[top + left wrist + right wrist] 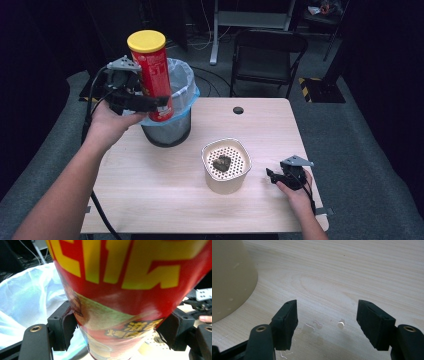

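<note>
The red can point(152, 75) with a yellow lid stands upright at ten o'clock, clamped by the left gripper point(150, 102) over the lined bin point(175, 107). Nearer, at four o'clock, the right gripper point(272, 176) rests wide open and empty on the table point(150, 190) beside a cream strainer pot point(226, 166).

The left gripper point(150, 102) is held raised by the left hand point(107, 125), forearm extended, its jaws clamped on a can point(152, 75) standing upright between them. The right gripper point(272, 176) is held low by the right hand point(296, 187), jaws parted with nothing between them.
</note>
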Action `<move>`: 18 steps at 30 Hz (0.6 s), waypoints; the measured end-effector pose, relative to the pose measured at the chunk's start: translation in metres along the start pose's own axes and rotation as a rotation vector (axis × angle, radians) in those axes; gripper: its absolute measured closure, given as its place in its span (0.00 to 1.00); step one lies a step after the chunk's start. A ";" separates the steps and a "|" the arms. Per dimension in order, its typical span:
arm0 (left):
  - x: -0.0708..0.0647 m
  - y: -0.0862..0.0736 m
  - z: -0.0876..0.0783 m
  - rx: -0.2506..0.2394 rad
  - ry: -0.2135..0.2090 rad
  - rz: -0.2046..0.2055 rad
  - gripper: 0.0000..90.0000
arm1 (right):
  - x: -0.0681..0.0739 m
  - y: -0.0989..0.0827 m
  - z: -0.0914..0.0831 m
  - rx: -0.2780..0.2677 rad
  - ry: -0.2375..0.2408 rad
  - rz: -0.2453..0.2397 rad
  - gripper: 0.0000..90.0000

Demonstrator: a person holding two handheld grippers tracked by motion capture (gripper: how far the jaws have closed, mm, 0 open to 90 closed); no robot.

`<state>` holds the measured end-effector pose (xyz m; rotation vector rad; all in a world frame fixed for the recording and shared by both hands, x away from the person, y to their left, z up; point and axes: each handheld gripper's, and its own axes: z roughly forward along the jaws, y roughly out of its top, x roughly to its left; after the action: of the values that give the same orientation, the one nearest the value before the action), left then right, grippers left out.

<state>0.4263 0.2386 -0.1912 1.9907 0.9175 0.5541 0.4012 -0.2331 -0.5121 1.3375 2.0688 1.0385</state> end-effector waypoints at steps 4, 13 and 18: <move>0.007 0.007 0.009 -0.011 0.013 -0.026 0.26 | 0.000 0.000 0.001 -0.001 -0.006 0.003 0.37; 0.018 0.022 0.033 0.006 0.048 -0.066 0.26 | 0.000 0.000 0.000 0.002 0.003 -0.001 0.37; 0.023 0.027 0.043 -0.008 0.071 -0.105 0.26 | -0.002 0.000 0.000 0.003 0.003 -0.004 0.37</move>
<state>0.4807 0.2242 -0.1906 1.9139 1.0558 0.5711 0.4018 -0.2347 -0.5125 1.3331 2.0751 1.0375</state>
